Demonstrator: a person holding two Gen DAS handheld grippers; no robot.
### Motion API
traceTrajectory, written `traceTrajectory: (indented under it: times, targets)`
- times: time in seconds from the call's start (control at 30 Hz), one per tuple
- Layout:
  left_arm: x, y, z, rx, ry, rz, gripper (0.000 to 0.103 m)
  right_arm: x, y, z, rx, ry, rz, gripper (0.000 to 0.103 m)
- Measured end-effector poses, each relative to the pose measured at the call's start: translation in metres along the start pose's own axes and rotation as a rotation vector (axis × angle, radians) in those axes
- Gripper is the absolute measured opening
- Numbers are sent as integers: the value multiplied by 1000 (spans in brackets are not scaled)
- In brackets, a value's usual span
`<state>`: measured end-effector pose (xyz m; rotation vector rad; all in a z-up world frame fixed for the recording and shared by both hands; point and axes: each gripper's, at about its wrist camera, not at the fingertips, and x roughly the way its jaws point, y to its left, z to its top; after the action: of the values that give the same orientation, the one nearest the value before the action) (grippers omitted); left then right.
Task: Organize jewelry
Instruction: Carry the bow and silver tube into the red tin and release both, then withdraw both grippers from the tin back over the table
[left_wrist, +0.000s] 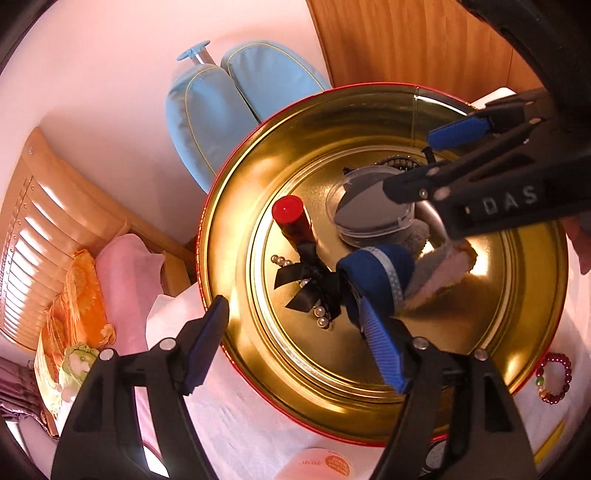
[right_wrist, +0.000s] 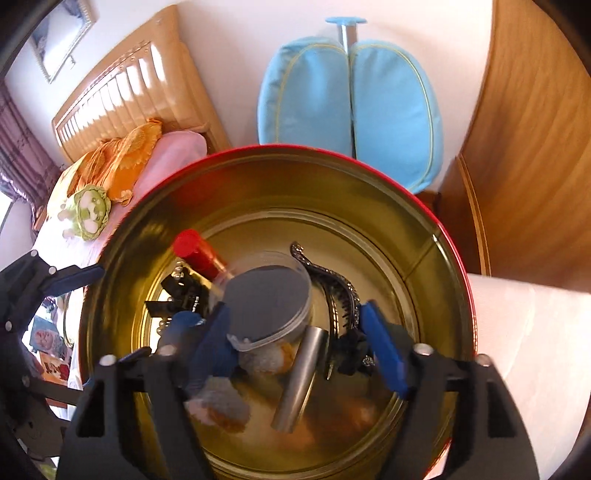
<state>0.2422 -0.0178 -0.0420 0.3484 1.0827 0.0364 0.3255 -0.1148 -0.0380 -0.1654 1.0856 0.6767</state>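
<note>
A round gold tin (left_wrist: 332, 122) (right_wrist: 258, 184) with a red rim holds a red-capped bottle (left_wrist: 291, 218) (right_wrist: 195, 251), a black bow with pearls (left_wrist: 306, 284) (right_wrist: 181, 291), a clear lidded box (left_wrist: 373, 214) (right_wrist: 269, 295), a blue fabric band (left_wrist: 376, 273), a fuzzy grey-pink piece (left_wrist: 439, 269), a metal tube (right_wrist: 303, 380) and a black hair claw (right_wrist: 332, 284). My left gripper (left_wrist: 295, 347) is open, one finger outside the rim, the other beside the blue band. My right gripper (right_wrist: 299, 343) (left_wrist: 436, 162) hangs open inside the tin above the clear box and tube, gripping nothing. A red bead bracelet (left_wrist: 554, 376) lies outside the tin.
The tin stands on a white cloth (left_wrist: 240, 413) (right_wrist: 535, 332). Behind it are a light blue cushioned seat (left_wrist: 221, 107) (right_wrist: 351, 103), a wooden cabinet (left_wrist: 406, 40) (right_wrist: 535, 147) and a bed with pillows (left_wrist: 74, 280) (right_wrist: 122, 158). A round labelled lid (left_wrist: 325, 465) lies at the near edge.
</note>
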Motion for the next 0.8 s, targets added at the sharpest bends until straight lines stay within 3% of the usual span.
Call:
traceTrajectory:
  times: [0.07,0.1,0.2,0.53,0.8]
  targets:
    - [-1,2,1,-2,-8,-5,72,-6,4,-2,-14,-8,25,84]
    - [-2,3,1,-4,-12,-8,72,-9,6,-3,-17,-9,29,92]
    - [-10,9,-4,-19,-33,-2,76,-24,12,-8,-25,-33,42,96]
    - [-54,8,-39,-45,-83,-14,93,-91,32,-40,-109,-167,-34,99]
    - [-86,-23,-67,-34,-114,-58,96,-145,28,-90,-110,-198,-52,99]
